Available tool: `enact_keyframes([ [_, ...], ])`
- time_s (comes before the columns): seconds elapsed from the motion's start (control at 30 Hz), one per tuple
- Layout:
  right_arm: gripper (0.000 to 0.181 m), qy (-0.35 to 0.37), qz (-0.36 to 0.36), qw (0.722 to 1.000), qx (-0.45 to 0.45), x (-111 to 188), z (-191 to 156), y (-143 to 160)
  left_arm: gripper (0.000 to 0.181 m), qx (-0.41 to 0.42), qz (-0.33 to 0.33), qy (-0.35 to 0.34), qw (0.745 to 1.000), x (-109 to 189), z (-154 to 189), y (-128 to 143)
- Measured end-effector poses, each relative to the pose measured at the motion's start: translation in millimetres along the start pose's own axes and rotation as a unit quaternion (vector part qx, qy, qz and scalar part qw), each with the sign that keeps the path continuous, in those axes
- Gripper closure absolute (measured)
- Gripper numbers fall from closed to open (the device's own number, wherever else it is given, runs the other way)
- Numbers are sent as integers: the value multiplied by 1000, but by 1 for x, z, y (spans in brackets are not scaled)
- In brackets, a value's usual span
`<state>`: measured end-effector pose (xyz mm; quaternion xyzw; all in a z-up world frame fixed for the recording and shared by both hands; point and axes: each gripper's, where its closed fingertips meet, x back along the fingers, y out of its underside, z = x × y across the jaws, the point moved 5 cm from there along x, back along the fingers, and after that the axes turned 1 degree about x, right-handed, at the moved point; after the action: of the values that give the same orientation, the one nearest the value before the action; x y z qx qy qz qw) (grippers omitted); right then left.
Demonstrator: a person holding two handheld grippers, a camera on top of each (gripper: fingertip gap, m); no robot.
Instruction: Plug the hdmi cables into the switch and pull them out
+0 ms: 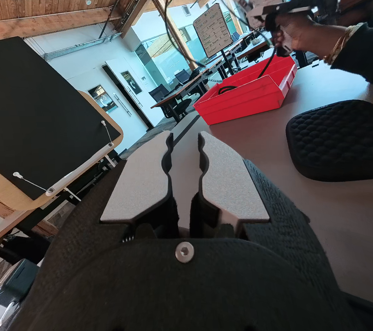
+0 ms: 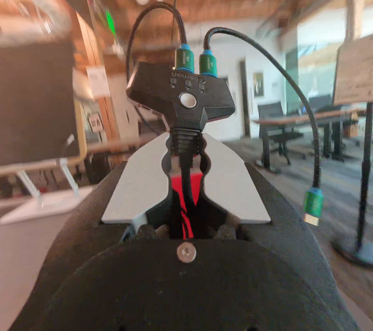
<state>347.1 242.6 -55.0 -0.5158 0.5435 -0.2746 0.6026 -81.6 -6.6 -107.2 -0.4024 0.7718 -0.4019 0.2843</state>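
Observation:
My right gripper (image 2: 185,143) is shut on the ribbed neck of the black HDMI switch (image 2: 181,97) and holds it up in the air. Two green-and-blue HDMI plugs (image 2: 184,59) (image 2: 209,65) sit side by side in the switch's far ports. One cable (image 2: 282,71) arcs right and its free green plug (image 2: 312,206) hangs loose. The switch's own cable (image 2: 186,180) runs back between the fingers. My left gripper (image 1: 185,140) is open and empty, low over the grey table (image 1: 262,190). In the left wrist view a hand (image 1: 296,37) holds the other gripper high, blurred.
A red bin (image 1: 246,95) stands on the table ahead of the left gripper, with a black cable (image 1: 264,67) dropping into it. A black mesh cushion (image 1: 333,140) lies to the right. A black panel (image 1: 40,109) stands left. Whiteboards (image 1: 212,31) and desks stand beyond.

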Motion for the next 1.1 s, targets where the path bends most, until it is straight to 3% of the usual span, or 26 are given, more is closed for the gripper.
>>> enact_keyframes([
  [0.1, 156, -27, -162, 986, 31, -7, 1, 30, 158, -3, -2, 2, 1000, -1, 1, 0],
  [0.17, 156, -43, -274, 959, 58, -6, 0, 54, 158, -4, -4, 4, 1000, -1, 2, 1],
  [0.33, 155, -21, -421, 900, 114, -3, 7, 101, 158, -5, -5, 5, 1000, -2, 2, 2],
  [0.53, 156, 0, -467, 860, 205, -2, 4, 112, 158, -1, -4, 6, 1000, -2, 2, 1],
  [0.73, 163, 50, -512, 780, 356, -4, 10, 144, 158, 21, 23, 8, 999, 1, -1, -9],
  [0.8, 162, 46, -501, 796, 337, -5, 12, 145, 157, 39, 41, 8, 998, 5, -4, -17],
  [0.9, 144, 0, -457, 867, 199, -7, 9, 128, 146, 49, 68, -17, 996, 21, -19, -40],
  [1.0, 122, -65, -355, 930, 68, -10, 3, 91, 139, 47, 98, -98, 989, 60, -49, -72],
  [1.1, 101, -110, -234, 966, -11, -6, -3, 45, 142, 47, 106, -209, 971, 114, -82, -93],
])
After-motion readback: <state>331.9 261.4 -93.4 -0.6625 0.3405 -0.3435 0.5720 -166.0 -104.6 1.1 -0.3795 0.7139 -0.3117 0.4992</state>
